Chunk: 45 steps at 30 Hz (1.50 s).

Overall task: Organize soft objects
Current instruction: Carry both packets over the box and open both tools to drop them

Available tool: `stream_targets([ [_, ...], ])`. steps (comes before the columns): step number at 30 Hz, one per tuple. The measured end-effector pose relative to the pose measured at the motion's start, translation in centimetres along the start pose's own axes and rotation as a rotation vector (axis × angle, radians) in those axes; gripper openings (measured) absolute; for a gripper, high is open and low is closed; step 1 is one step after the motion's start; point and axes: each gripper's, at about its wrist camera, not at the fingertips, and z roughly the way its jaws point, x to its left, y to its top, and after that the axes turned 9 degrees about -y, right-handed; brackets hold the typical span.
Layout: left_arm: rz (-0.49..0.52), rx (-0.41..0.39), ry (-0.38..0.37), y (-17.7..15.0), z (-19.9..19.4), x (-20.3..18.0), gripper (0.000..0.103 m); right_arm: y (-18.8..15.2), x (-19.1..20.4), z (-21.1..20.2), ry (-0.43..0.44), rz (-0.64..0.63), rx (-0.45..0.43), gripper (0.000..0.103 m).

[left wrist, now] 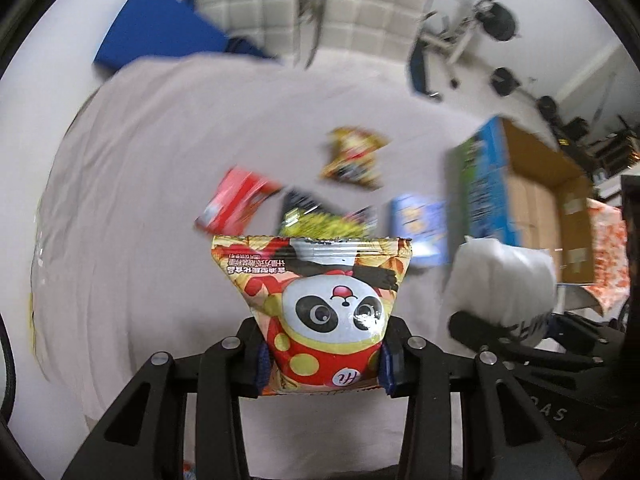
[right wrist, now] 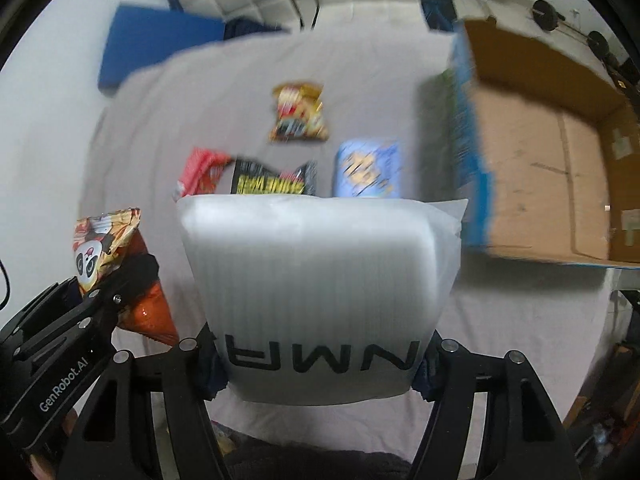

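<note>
Carrying looks like the step in hand: both grippers are loaded and lifted above the counter (right wrist: 168, 128). Left gripper (left wrist: 322, 364) is clamped on a panda snack bag (left wrist: 320, 304), pinched at its lower end. Right gripper (right wrist: 320, 368) is clamped on a white soft pack (right wrist: 316, 280). A cardboard box (right wrist: 560, 160) stands open on the right, apparently the destination. A yellow snack bag (right wrist: 298, 114), a red packet (right wrist: 200, 174), a black packet (right wrist: 272, 180) and a blue packet (right wrist: 368, 168) lie on the counter, not yet collected. Next, each load likely needs swinging over the box rim before the grip opens; both packs are squashy and could slip.
</note>
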Motion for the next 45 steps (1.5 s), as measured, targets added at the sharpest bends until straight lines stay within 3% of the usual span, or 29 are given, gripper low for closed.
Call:
stream_targets([
  [10,0.175,-0.076,-0.104,4.0,-2.6,-13.9,0.037,1.6,-12.2,-9.5,0.023,0.113,-0.128,0.071],
  [18,0.253,-0.041,-0.129,8.3,1.9,-23.1,0.037,4.6,-23.5,-10.9,-0.026,0.156,-0.148,0.071],
  [25,0.240,0.061,-0.123,11.5,9.3,-28.1,0.037,10.2,-32.0,-5.5,-0.045,0.120,-0.093,0.071],
  [29,0.185,0.142,-0.129,13.2,14.5,-29.3,0.037,13.3,-34.4,-1.5,-0.065,0.086,-0.039,0.071],
  [36,0.084,0.267,-0.155,14.9,21.6,-29.5,0.037,16.7,-36.2,5.3,-0.080,0.029,0.059,0.071],
  [45,0.090,0.325,-0.102,16.0,27.1,-29.8,0.038,19.6,-37.0,10.3,-0.134,0.005,0.108,0.074],
])
